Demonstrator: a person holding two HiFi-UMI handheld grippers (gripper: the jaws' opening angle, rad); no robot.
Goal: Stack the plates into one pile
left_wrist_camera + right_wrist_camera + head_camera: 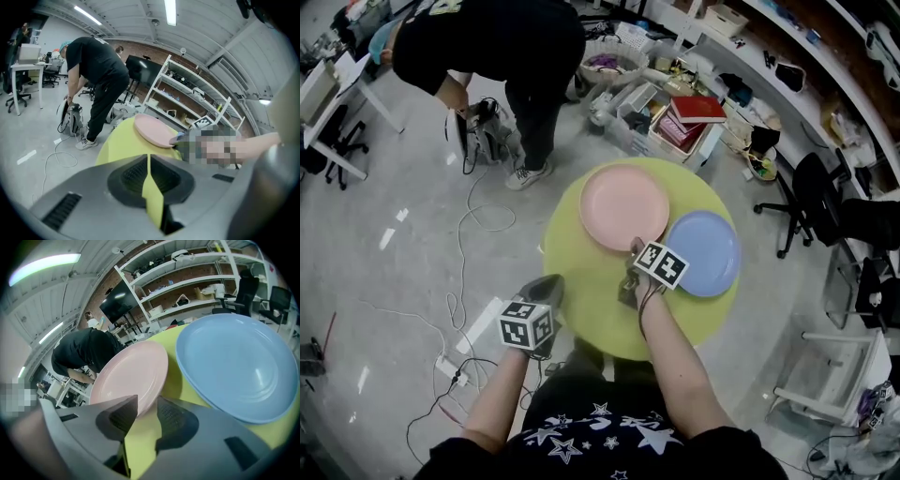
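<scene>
Two smooth, round, shallow plates lie close together on the round yellow-green desk [589, 281]: the pink plate [624, 206] at 12 o'clock, the blue plate [703, 253] at 3 o'clock. The desk is bare from 6 to 9 o'clock. The right hand-held gripper [147, 403] tilts down, released, its ribbed jaws apart just short of the pink rim. The left hand-held gripper [149, 161] is clenched on nothing over the 8 o'clock edge.

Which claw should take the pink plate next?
Right. The right claw is open at the rim of the round pink plate; the left claw sits back by the edge of the round yellow table.
</scene>
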